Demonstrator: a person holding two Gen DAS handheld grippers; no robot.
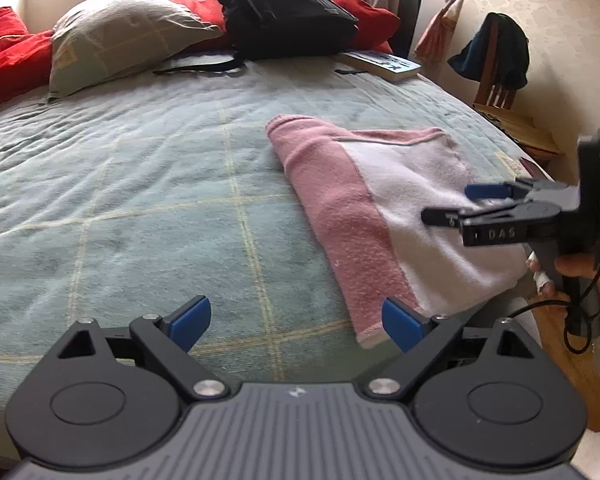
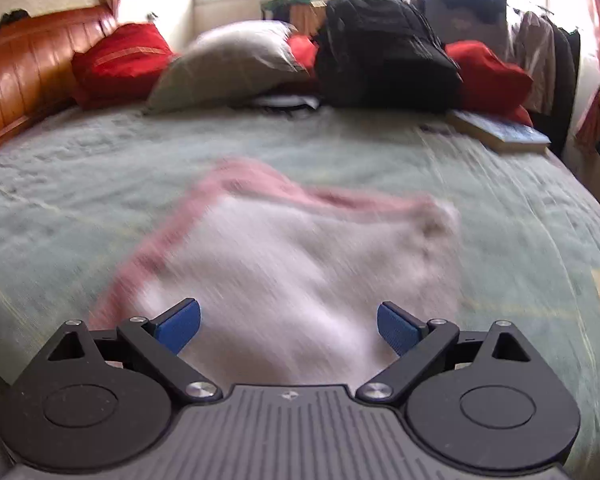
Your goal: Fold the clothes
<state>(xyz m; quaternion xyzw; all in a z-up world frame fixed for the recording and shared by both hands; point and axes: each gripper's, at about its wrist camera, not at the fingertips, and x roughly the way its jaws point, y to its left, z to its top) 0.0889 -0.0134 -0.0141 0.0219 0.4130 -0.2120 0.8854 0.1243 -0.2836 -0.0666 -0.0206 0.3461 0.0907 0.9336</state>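
A pink and white towel lies folded on the green checked bedspread, on the right half of the bed near its right edge. In the left wrist view its long axis runs diagonally, from a rounded pink end far and toward the middle of the bed down to a near end at the bed's front right edge; the pink band runs along its left side and the white part lies to the right. The left gripper hovers over bare bedspread just left of the towel's near end, its blue fingers spread wide and holding nothing. The right gripper comes in from the right over the white part of the towel, held by a hand at the bed's edge; its own camera shows its jaws wide apart with the white cloth below and between them, though that view is motion-blurred, so whether the pads touch the fabric is hard to say. At the far end of the bed sit a grey pillow, red cushions, a black backpack and a book.
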